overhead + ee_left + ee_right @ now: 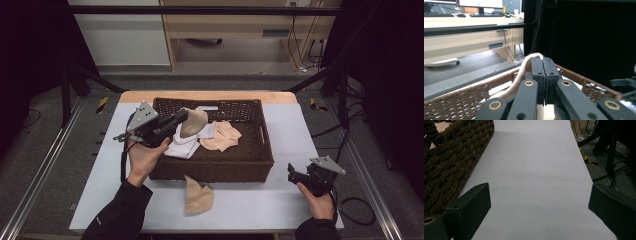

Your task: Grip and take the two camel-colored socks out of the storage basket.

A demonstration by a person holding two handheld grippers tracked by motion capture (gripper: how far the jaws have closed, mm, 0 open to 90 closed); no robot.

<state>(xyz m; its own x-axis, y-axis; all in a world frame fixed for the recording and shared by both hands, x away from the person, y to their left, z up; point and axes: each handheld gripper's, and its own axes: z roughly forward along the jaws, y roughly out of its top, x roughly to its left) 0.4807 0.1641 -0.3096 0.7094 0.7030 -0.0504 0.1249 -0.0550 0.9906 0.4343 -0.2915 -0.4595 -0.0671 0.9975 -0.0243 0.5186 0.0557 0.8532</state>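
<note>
A brown wicker basket (250, 160) sits mid-table on a white sheet. My left gripper (183, 116) hangs over the basket's left half, shut on a beige sock (194, 122) that droops from its tip. In the left gripper view the sock (520, 75) loops over the closed jaws of my left gripper (543, 60). A white cloth (182, 147) and another beige sock (222, 136) lie inside the basket. A third beige sock (198, 196) lies on the sheet in front of the basket. My right gripper (294, 174) rests at the table's right front, open, nothing between its jaws (539, 202).
The basket's wall (446, 165) stands just left of my right gripper. Bare white sheet (290, 205) spreads in front of and right of the basket. Black frame legs and cables (345, 105) flank the table. A wooden desk (235, 25) stands beyond.
</note>
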